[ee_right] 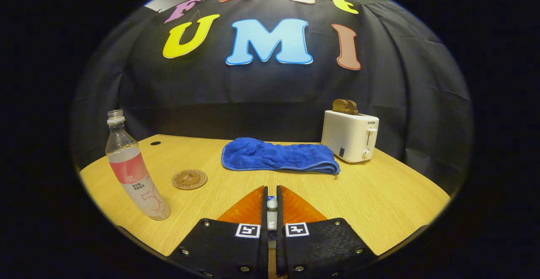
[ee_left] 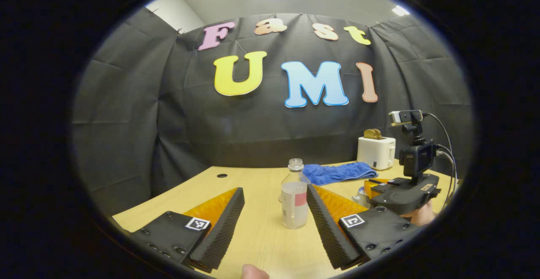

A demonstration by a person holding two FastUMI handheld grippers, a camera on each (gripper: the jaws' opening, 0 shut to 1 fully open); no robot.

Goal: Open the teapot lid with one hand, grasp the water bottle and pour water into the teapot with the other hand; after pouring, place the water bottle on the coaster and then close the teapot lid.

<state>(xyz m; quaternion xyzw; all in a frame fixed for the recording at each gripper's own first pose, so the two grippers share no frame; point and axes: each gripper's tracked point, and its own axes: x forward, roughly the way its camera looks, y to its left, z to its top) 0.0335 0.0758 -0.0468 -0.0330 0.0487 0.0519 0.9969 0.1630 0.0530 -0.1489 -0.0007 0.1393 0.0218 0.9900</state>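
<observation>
A clear water bottle (ee_left: 294,199) with a pink label and no cap stands on the wooden table. It sits just ahead of my open left gripper (ee_left: 275,189), closer to that gripper's right finger and touching neither. In the right gripper view the bottle (ee_right: 135,173) stands at the left, with a round wooden coaster (ee_right: 189,179) beside it. My right gripper (ee_right: 272,199) is shut on a small pale knob, the teapot lid (ee_right: 272,204). From the left gripper view, the right gripper (ee_left: 371,188) hangs at the right over a pale object (ee_left: 360,194), largely hidden, likely the teapot.
A folded blue towel (ee_right: 278,156) lies at the back of the table (ee_right: 379,194), and a white toaster (ee_right: 350,139) with toast stands to its right. A cable hole (ee_left: 222,175) sits at the far left. A person's fingertip (ee_left: 253,272) shows at the bottom edge.
</observation>
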